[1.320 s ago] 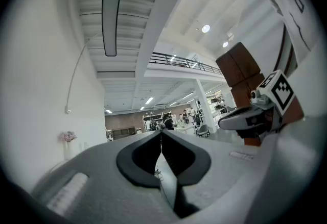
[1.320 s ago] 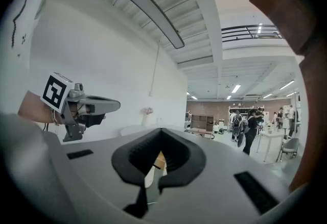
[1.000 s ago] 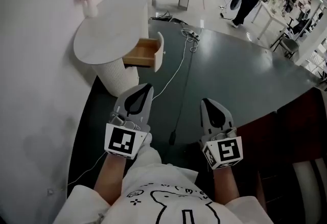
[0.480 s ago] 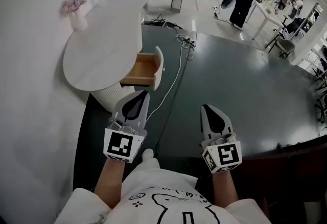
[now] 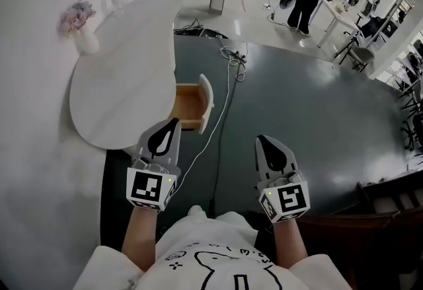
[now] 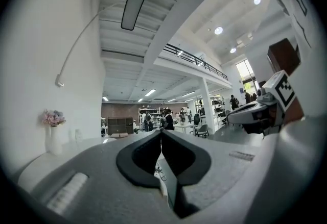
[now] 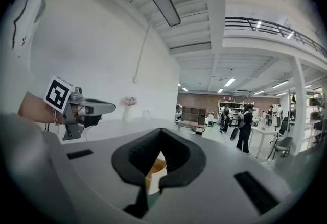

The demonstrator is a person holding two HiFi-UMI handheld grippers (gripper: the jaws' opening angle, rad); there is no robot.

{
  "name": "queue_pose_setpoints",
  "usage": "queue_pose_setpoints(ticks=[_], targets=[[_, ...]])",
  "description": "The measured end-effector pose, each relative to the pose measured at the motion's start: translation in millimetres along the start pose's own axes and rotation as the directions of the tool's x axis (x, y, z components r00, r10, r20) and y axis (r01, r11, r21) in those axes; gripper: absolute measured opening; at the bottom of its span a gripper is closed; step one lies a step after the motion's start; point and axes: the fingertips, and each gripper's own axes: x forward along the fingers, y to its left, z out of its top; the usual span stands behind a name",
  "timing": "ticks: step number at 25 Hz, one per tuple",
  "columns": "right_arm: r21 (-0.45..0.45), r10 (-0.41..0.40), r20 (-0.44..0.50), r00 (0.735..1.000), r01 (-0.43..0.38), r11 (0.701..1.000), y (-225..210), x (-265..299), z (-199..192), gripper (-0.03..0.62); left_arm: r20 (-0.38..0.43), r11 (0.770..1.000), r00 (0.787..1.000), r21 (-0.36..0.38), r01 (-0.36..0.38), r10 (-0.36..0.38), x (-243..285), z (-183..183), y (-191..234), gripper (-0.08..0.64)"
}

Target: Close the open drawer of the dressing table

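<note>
The white dressing table (image 5: 115,84) has its wooden drawer (image 5: 193,105) standing open under the tabletop's right edge, with the left gripper (image 5: 170,129) near its front and the right gripper (image 5: 263,145) further off, both empty with jaws pressed together.

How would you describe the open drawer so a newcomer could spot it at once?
Find the white oval dressing table against the wall on the left, with a vase of flowers at its far end. The drawer juts from its right side over the dark floor. It is the only wood-coloured box there, capped by a white front panel.
</note>
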Motion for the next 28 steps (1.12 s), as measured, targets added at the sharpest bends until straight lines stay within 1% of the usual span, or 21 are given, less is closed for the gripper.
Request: queue_pose_setpoints(ticks=[4, 9, 16, 20, 24, 28], targets=[[0.003, -0.008, -0.012, 1.0, 0.008, 1.0, -4.6, 22.1, -2.1, -0.005, -0.01, 1.0, 1.0, -0.009, 0.0, -0.001, 11.7, -8.6, 15.4, 0.018], [0.035, -0.016, -0.029, 0.999, 0.017, 0.999, -14.1, 45.5, -13.6, -0.005, -0.038, 0.999, 0.999, -0.031, -0.018, 0.017, 22.7, -27.8, 27.6, 0.018], [0.06, 0.013, -0.025, 1.0, -0.011, 0.998, -41.1, 82.4, -28.3, -0.004, -0.075, 0.998, 0.996, -0.025, -0.05, 0.048, 51.9, -41.0, 33.2, 0.018], [0.068, 0.037, -0.017, 0.999, -0.036, 0.997, -69.4, 107.2, -31.7, -0.003, -0.087, 0.997, 0.994, -0.015, -0.069, 0.068, 84.2, -44.1, 33.3, 0.018], [0.068, 0.058, -0.015, 0.998, -0.057, 0.996, -115.0, 134.0, -34.1, -0.003, -0.098, 0.994, 0.99, -0.019, -0.104, 0.101, 131.5, -45.3, 30.2, 0.018], [0.081, 0.091, -0.031, 0.995, -0.088, 0.993, -158.1, 165.2, -40.7, -0.004, -0.138, 0.992, 0.984, -0.03, -0.119, 0.114, 182.5, -54.8, 23.8, 0.018]])
